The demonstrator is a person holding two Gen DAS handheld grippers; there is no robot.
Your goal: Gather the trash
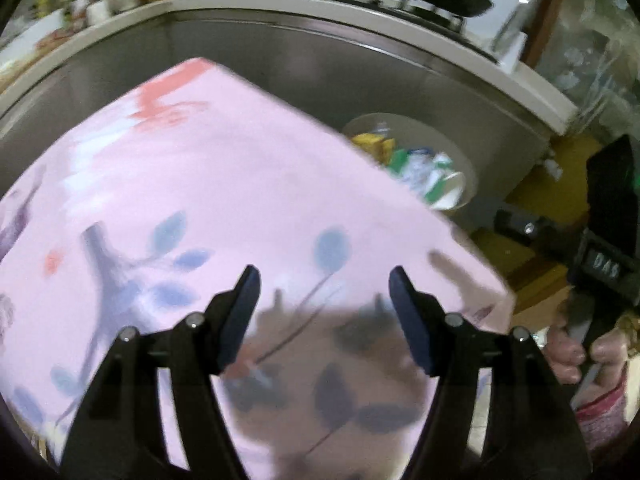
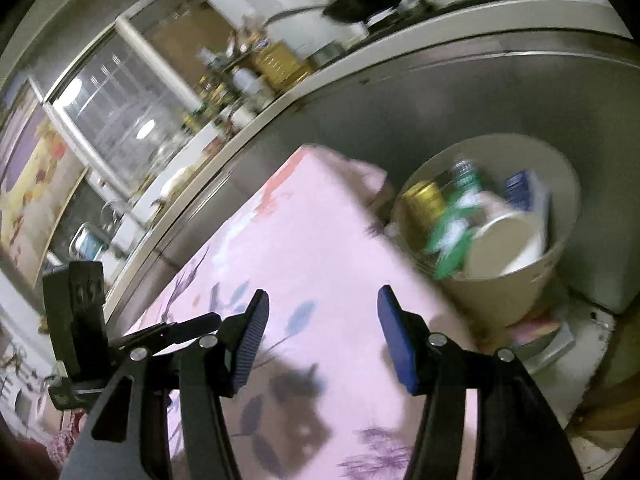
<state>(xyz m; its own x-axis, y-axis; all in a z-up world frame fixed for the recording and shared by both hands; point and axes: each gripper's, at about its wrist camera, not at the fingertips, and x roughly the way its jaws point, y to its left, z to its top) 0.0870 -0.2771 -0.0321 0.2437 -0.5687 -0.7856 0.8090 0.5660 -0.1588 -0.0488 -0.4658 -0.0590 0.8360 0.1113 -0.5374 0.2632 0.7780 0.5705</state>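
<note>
Looks mostly done to us: the bin (image 2: pixel 500 288) on the floor just beside the pink-clothed table (image 1: pixel 240 184) already holds trash, incl. a yellow can (image 2: pixel 424 200), a green wrapper (image 2: pixel 452 236), a white cup (image 2: pixel 508 248) & a blue box (image 2: pixel 520 192). No litter shows on the cloth. Left claw (image 1: pixel 324 312) and right claw (image 2: pixel 320 340) are both spread, nothing betw. the pads. The cup lies tilted, mouth toward us; the can leans, long axis roughly upright.

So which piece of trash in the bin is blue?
The carton standing at the far side of the bin. The can is yellow, the wrapper green and the cup whitish.
</note>
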